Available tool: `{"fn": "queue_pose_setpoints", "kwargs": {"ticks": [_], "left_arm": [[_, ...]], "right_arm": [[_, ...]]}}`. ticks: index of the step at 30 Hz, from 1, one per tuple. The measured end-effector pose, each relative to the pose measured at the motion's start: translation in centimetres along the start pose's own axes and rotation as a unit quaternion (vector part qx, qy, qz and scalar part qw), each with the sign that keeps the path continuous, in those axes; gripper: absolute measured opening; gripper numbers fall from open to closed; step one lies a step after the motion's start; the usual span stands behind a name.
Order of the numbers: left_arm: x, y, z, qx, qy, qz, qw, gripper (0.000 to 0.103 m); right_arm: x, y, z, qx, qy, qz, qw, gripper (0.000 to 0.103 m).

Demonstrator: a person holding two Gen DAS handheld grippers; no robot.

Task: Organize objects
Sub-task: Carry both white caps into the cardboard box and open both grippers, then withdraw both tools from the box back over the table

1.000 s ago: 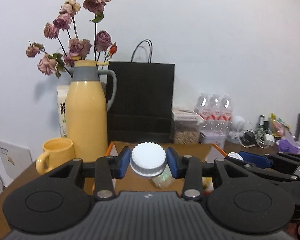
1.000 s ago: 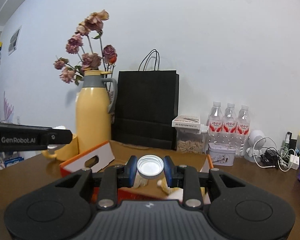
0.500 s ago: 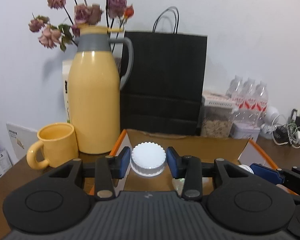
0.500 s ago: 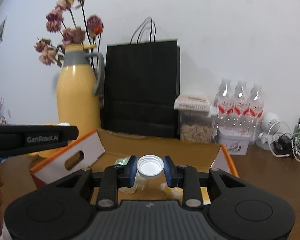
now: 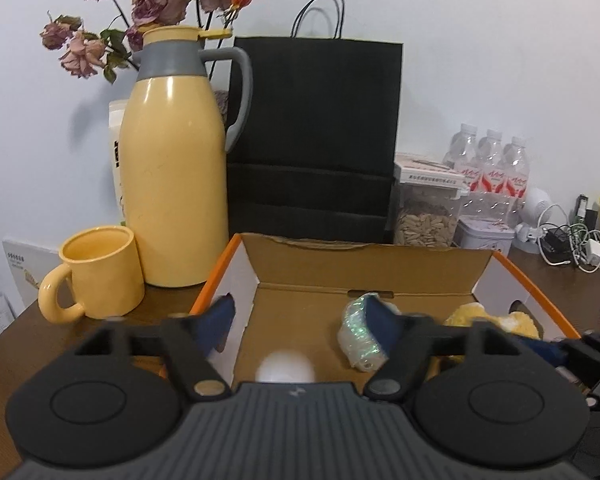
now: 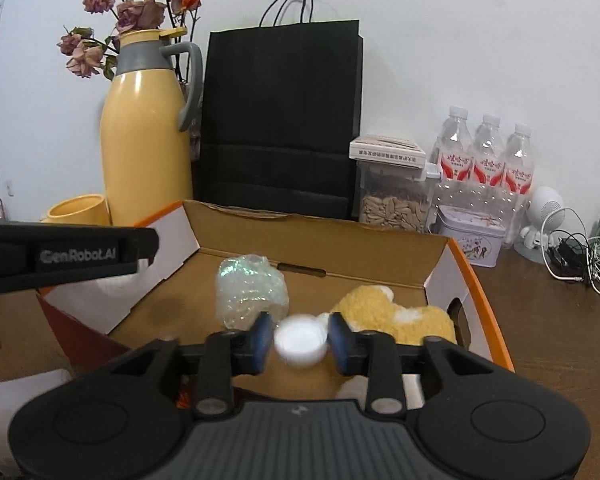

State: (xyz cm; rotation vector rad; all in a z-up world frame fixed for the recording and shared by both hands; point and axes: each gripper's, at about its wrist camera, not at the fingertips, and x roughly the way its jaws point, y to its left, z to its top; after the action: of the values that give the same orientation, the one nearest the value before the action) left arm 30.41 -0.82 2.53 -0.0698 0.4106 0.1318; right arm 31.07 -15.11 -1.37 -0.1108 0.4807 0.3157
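Observation:
Both of my grippers hang over an open cardboard box (image 5: 372, 252) with orange edges. The jaws of my left gripper (image 5: 300, 320) are opening wide, and a blurred white ribbed cap (image 5: 286, 368) is loose below them inside the box. My right gripper (image 6: 302, 340) is opening too. A smaller white cap (image 6: 300, 345), also blurred, lies between its blue pads (image 6: 262, 338) with a gap on each side. In the box (image 6: 320, 226) lie a crumpled iridescent bag (image 6: 252, 292) and a yellow plush toy (image 6: 384, 312). The left gripper's side (image 6: 68, 254) shows at the left of the right wrist view.
Behind the box stand a yellow thermos jug (image 5: 172, 184), a yellow mug (image 5: 100, 272), a black paper bag (image 5: 312, 140) and dried roses (image 5: 152, 4). To the right are a seed container (image 5: 424, 208), water bottles (image 6: 488, 156), a tin (image 6: 470, 236) and tangled cables (image 6: 580, 256).
Both grippers moved forward and down over the box, then let go: the ribbed cap left the left jaws and dropped, and the right pads parted from the smaller cap.

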Motion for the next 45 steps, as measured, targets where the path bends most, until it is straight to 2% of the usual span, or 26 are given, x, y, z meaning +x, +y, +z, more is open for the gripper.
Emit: {"fn": "queue_pose_setpoints", "kwargs": {"ticks": [1,2,5,22,32,39,45], "left_arm": [[-0.1,-0.1,0.0,0.0,-0.001,0.002,1.0,0.1],[-0.2,-0.2,0.0,0.001,-0.005,0.004,1.0,0.103],[-0.4,-0.4,0.1,0.0,-0.007,0.004,1.0,0.103],[-2.7,0.4,0.9,-0.019,-0.023,-0.01,0.9995,0.103],[-8.5,2.0,0.8,-0.028,-0.062,-0.018,0.9975,0.103],[-12.2,3.7,-0.7,-0.029,-0.058,-0.02,0.9977,0.103],[-15.4,4.9,-2.7,-0.029,-0.048,-0.013,0.9983,0.103]], "right_arm": [[-0.1,0.0,-0.1,0.001,-0.002,-0.003,1.0,0.076],[-0.1,-0.1,0.0,0.001,-0.003,-0.004,1.0,0.092],[-0.3,-0.1,0.1,0.004,-0.004,-0.002,1.0,0.103],[-2.6,-0.5,0.6,0.011,-0.02,-0.012,1.0,0.103],[-8.0,-0.4,0.6,-0.003,-0.056,-0.013,0.998,0.103],[-12.3,-0.1,-1.0,-0.022,-0.062,-0.011,0.998,0.103],[-15.3,-0.5,-3.1,-0.018,-0.051,-0.01,0.998,0.103]]}}
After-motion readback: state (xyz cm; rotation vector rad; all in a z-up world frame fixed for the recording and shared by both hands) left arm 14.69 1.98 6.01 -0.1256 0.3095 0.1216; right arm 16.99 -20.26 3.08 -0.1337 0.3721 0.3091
